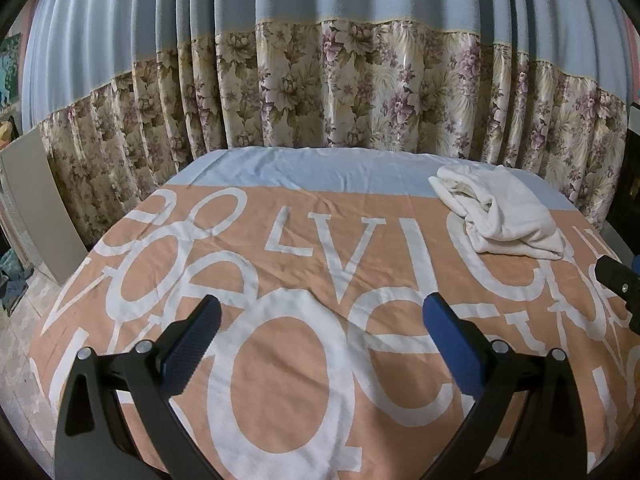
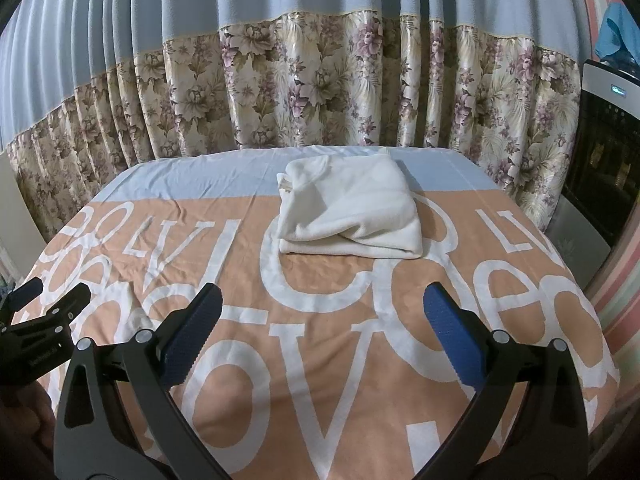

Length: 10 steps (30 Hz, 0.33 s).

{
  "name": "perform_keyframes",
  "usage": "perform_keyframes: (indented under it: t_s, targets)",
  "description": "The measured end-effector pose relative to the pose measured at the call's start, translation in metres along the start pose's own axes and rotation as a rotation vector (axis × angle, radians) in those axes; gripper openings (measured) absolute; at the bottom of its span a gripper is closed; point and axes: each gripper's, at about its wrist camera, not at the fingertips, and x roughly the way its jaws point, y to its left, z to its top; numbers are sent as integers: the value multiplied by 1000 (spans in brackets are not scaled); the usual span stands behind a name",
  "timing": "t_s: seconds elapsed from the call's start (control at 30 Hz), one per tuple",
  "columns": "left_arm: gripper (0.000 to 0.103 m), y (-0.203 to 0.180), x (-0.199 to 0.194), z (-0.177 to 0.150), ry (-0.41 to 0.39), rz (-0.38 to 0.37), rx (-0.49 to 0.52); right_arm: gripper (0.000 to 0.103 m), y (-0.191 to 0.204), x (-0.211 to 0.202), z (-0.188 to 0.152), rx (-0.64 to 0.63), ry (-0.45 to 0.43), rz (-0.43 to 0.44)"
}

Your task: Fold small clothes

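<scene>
White garment sits folded at the far end of the peach sheet; left gripper and right gripper both hover spread wide, holding nothing.

**Both grippers spread wide, holding nothing**

The left gripper hovers with its two blue-padded fingers set far apart, nothing between them. The right gripper is posed alike: fingers spread wide, the gap between them empty. Each reaches forward, angled slightly down. In the right wrist view the left gripper appears off to the left of the right fingers; in the left wrist view a tip of the right gripper shows beyond the right-hand finger.
</scene>
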Motion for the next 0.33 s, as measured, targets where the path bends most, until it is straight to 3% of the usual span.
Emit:
perform_keyframes:
  t_s: [0.33]
  targets:
    - [101, 2, 7, 2, 36, -29, -26, 100, 1, 1, -1, 1, 3, -2]
